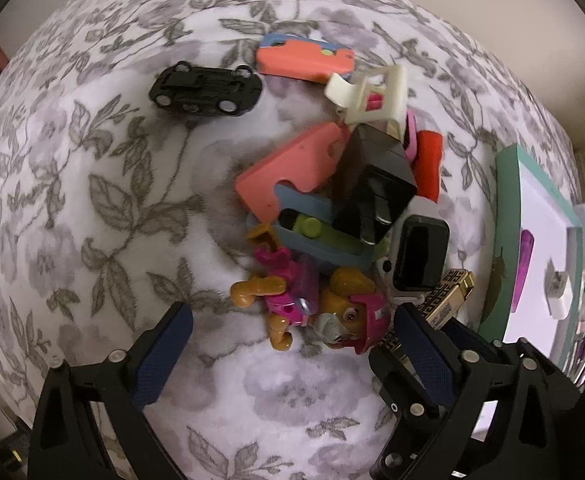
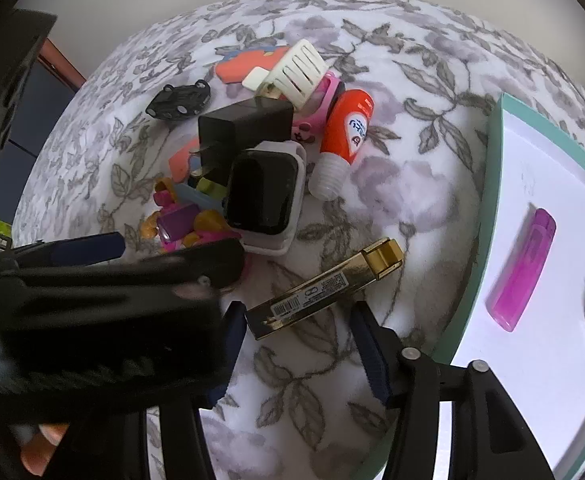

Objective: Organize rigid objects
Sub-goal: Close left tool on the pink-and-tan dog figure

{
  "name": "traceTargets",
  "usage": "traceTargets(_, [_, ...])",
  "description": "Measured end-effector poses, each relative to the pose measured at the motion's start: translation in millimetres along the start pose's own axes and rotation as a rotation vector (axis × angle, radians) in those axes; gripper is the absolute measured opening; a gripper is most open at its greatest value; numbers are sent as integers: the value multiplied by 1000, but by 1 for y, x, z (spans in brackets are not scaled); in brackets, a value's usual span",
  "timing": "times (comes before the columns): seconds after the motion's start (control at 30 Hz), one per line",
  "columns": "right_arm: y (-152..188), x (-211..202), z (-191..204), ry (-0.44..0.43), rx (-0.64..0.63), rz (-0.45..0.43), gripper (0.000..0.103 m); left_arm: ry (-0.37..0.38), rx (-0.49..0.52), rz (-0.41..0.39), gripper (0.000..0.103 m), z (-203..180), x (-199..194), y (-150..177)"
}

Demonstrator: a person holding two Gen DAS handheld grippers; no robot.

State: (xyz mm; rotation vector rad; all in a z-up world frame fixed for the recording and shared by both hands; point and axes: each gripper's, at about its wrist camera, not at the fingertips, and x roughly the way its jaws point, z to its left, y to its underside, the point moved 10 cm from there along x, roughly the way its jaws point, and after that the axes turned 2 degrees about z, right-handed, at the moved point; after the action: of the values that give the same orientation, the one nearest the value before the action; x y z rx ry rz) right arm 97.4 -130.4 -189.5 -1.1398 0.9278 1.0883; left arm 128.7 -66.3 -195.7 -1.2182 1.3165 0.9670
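The left tongs (image 1: 288, 344) hung spread wide above the grey-flowered white bedspread (image 1: 92, 200), gripping nothing, the pink-helmeted plastic pup figure (image 1: 332, 312) lying between their blue pads (image 1: 164, 356); the right tongs (image 2: 298, 344) stood half spread over the near end of the long gold-and-black box (image 2: 324, 288), pads apart from it; just beyond lay the pile: a black-screened white smartwatch (image 2: 264, 196), a black wall charger (image 2: 244, 128), coral foam pieces (image 1: 288, 172), a cream hair claw (image 1: 372, 96), an orange bottle with white ribbed cap (image 2: 344, 132); further off, a black toy car (image 1: 206, 90); to the right, a teal-rimmed white tray (image 2: 492, 200) held a magenta lighter (image 2: 522, 268).
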Motion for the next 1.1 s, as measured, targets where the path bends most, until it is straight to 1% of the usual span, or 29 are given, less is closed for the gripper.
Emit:
traceTargets(0.1, [1, 0, -3, 2, 4, 0, 59, 20, 12, 0, 91, -13, 2, 2])
traceTargets(0.17, [1, -1, -5, 7, 8, 0, 59, 26, 21, -6, 84, -21, 1, 2])
traceTargets(0.23, [1, -2, -6, 7, 8, 1, 60, 24, 29, -8, 79, -27, 1, 2])
traceTargets(0.27, [1, -2, -6, 11, 5, 0, 61, 24, 30, -9, 79, -29, 2, 2])
traceTargets(0.33, [0, -2, -9, 32, 0, -7, 70, 24, 30, -11, 79, -32, 3, 1])
traceTargets(0.37, [-1, -4, -9, 37, -2, -16, 71, 22, 32, -12, 79, -33, 3, 0])
traceTargets(0.4, [-2, -5, -11, 43, -2, -17, 73, 19, 36, -13, 79, -32, 3, 0])
traceTargets(0.5, [-5, -7, -13, 43, -8, -28, 75, 5, 44, -12, 79, -23, -1, 2])
traceTargets(0.67, [-15, -6, -14, 79, -56, -56, 80, -29, 32, -8, 79, -5, -7, 4])
traceTargets(0.77, [-22, -8, -9, 87, -85, -79, 89, -36, 9, -6, 79, 5, -7, 4])
traceTargets(0.83, [-25, -9, -6, 96, -109, -91, 99, -25, -4, -2, 79, 10, -8, 3])
traceTargets(0.9, [-29, -7, -7, 130, -129, -98, 101, -23, -7, 2, 79, 12, -8, 4])
traceTargets(1.1, [-34, -1, 2, 131, -145, -116, 101, -43, -11, 35, 79, 21, 4, 7])
